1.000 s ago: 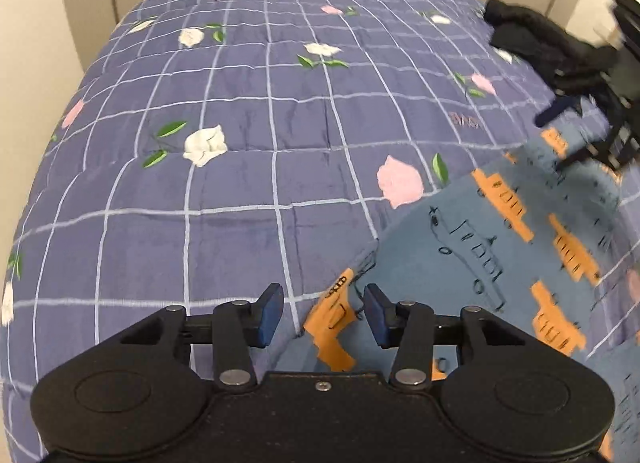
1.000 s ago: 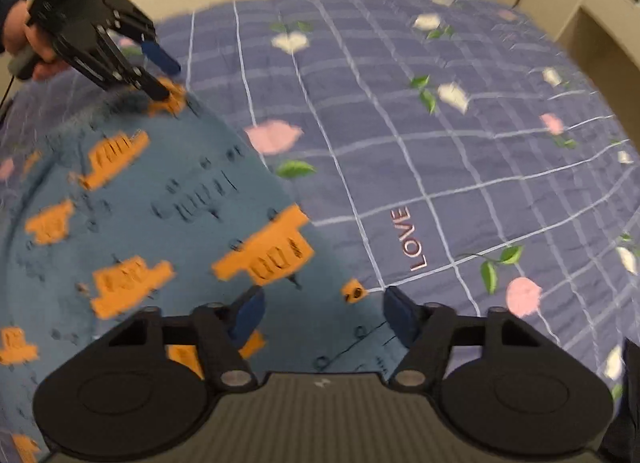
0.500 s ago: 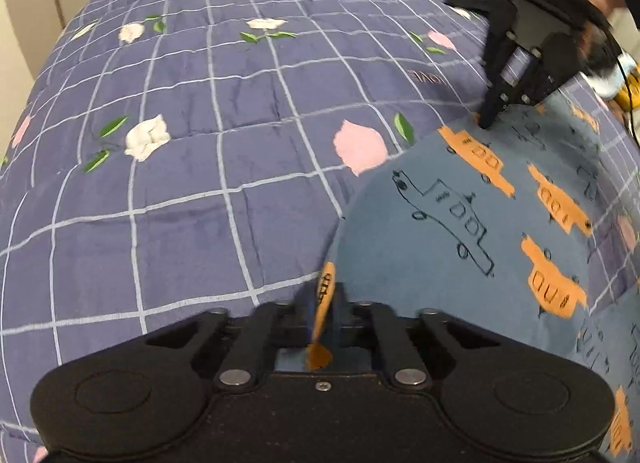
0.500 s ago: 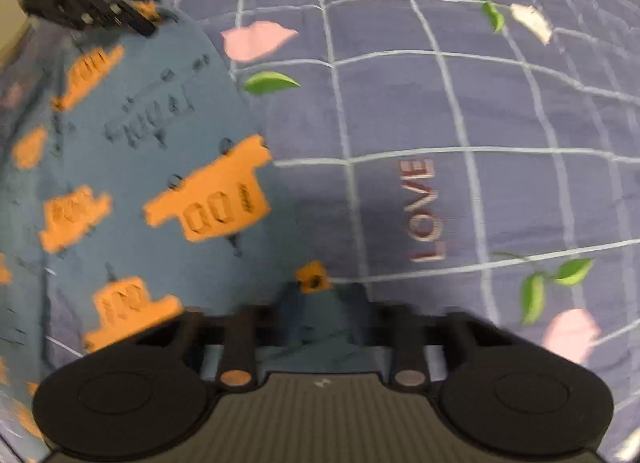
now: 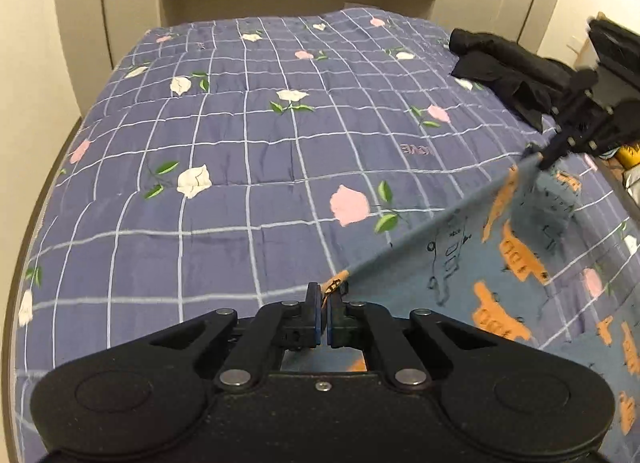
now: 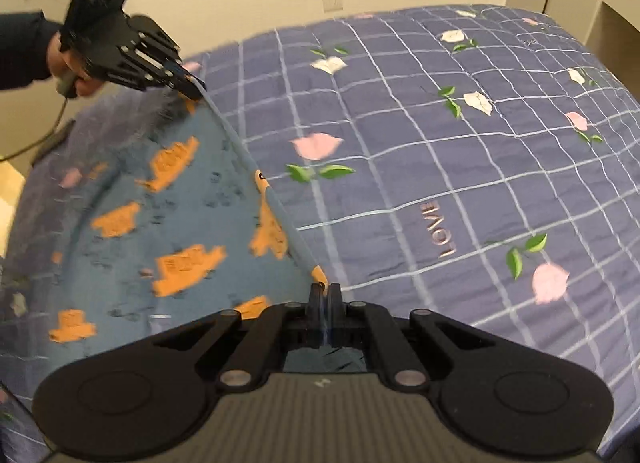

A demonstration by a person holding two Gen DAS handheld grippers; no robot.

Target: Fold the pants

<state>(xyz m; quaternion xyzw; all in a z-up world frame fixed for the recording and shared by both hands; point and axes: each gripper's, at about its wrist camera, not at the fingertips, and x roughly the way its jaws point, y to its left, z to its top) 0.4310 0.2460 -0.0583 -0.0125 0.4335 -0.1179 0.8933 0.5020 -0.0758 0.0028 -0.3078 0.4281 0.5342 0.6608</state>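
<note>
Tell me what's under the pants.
The pants lie on the checked floral quilt, which shows all around them. Anything between pants and quilt is covered; only the stretched edge is lifted.

The pants lie on the bed, at its right side in the left wrist view, one edge raised off the quilt between the two grippers. The left gripper holds one end of that edge, the right gripper the other. A jacket lies near the bed's far right corner, beyond the pants.
</note>
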